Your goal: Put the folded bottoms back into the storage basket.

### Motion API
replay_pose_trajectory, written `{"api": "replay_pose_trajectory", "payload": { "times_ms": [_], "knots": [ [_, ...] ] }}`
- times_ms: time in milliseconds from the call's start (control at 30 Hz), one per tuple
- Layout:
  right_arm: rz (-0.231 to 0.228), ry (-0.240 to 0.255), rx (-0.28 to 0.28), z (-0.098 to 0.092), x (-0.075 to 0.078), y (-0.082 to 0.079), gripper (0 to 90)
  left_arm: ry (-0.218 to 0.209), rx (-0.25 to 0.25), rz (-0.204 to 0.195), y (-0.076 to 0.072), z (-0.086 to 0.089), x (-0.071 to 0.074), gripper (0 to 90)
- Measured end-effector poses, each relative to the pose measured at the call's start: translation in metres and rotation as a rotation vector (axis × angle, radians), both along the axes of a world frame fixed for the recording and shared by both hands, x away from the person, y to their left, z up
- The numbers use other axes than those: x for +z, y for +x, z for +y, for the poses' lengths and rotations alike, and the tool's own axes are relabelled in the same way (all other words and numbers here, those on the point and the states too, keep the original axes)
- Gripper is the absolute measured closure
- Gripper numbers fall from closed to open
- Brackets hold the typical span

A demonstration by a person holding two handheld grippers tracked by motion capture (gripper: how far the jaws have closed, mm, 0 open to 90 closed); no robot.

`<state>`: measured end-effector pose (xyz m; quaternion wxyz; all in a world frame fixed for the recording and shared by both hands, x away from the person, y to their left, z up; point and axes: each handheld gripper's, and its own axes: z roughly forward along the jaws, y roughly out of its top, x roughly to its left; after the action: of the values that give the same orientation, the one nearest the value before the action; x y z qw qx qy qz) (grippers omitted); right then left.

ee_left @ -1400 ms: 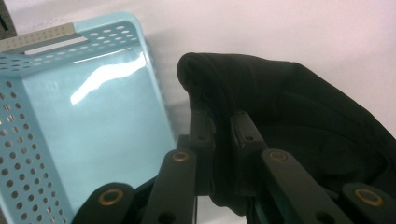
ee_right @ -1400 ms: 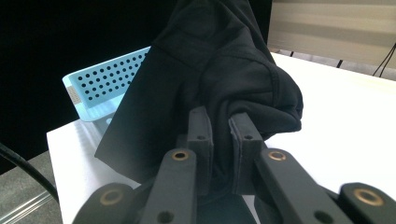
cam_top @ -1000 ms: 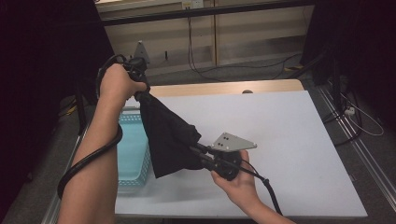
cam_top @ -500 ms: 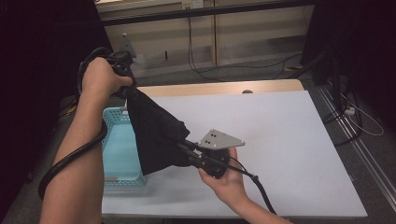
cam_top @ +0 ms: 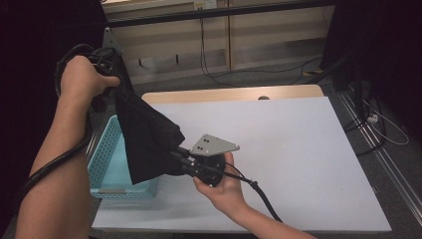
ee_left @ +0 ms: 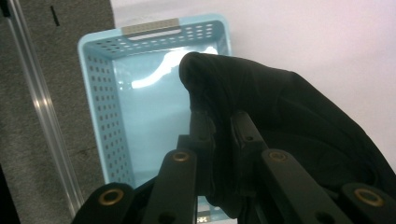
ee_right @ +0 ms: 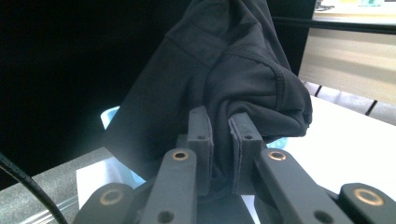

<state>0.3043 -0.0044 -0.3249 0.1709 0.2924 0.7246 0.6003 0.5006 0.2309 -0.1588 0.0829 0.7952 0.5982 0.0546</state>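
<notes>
A folded black garment hangs in the air between my two grippers, over the near left of the table. My left gripper is raised at the upper left and is shut on the garment's top edge. My right gripper is lower, near the table's front, and is shut on the garment's lower edge. Below the cloth sits a light blue perforated basket; the left gripper view looks down into that basket, which has nothing in it.
The white tabletop stretches to the right of the garment. A wooden strip runs along the table's far edge. A metal rail borders the right side, with cables on the floor beyond.
Both hands have carried the garment leftward and upward, so it now hangs over the basket. The left gripper has risen and moved further left.
</notes>
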Motion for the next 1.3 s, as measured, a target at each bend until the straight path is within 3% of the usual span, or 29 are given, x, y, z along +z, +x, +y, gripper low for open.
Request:
{"api": "replay_pose_trajectory", "payload": {
  "times_ms": [400,867,933,967,1000,1033,1067,1100,1133,1200,1300],
  "knots": [
    [-0.032,-0.022,0.046,0.031,0.002,0.0,81.5,0.001,0.032,-0.021,-0.002,0.029,-0.001,81.5],
    [-0.024,-0.016,0.097,0.069,-0.009,0.005,81.5,0.001,0.08,-0.036,0.0,0.071,-0.011,81.7],
    [-0.03,-0.016,0.1,0.075,-0.011,0.008,81.2,0.007,0.079,-0.058,0.004,0.077,-0.015,81.7],
    [-0.045,-0.024,0.096,0.08,-0.012,0.01,80.2,0.011,0.062,-0.094,0.006,0.081,-0.018,81.2],
    [-0.061,-0.032,0.097,0.085,-0.015,0.013,74.8,0.022,0.052,-0.139,0.008,0.085,-0.025,78.4],
    [-0.041,-0.031,0.096,0.09,-0.019,0.016,60.1,0.044,0.057,-0.17,0.01,0.087,-0.034,65.2],
    [-0.018,-0.042,0.09,0.093,-0.022,0.019,48.3,0.07,0.067,-0.177,0.012,0.09,-0.042,39.5],
    [-0.028,-0.073,0.078,0.093,-0.023,0.02,43.3,0.089,0.052,-0.188,0.012,0.092,-0.049,27.5],
    [-0.045,-0.101,0.066,0.09,-0.024,0.02,41.6,0.093,0.035,-0.191,0.011,0.091,-0.055,30.0],
    [-0.055,-0.109,0.053,0.079,-0.024,0.021,37.2,0.084,0.009,-0.185,0.01,0.089,-0.067,25.6],
    [-0.002,-0.131,0.057,0.061,-0.027,0.026,29.3,0.064,-0.013,-0.175,0.006,0.084,-0.08,20.1]
  ]
}}
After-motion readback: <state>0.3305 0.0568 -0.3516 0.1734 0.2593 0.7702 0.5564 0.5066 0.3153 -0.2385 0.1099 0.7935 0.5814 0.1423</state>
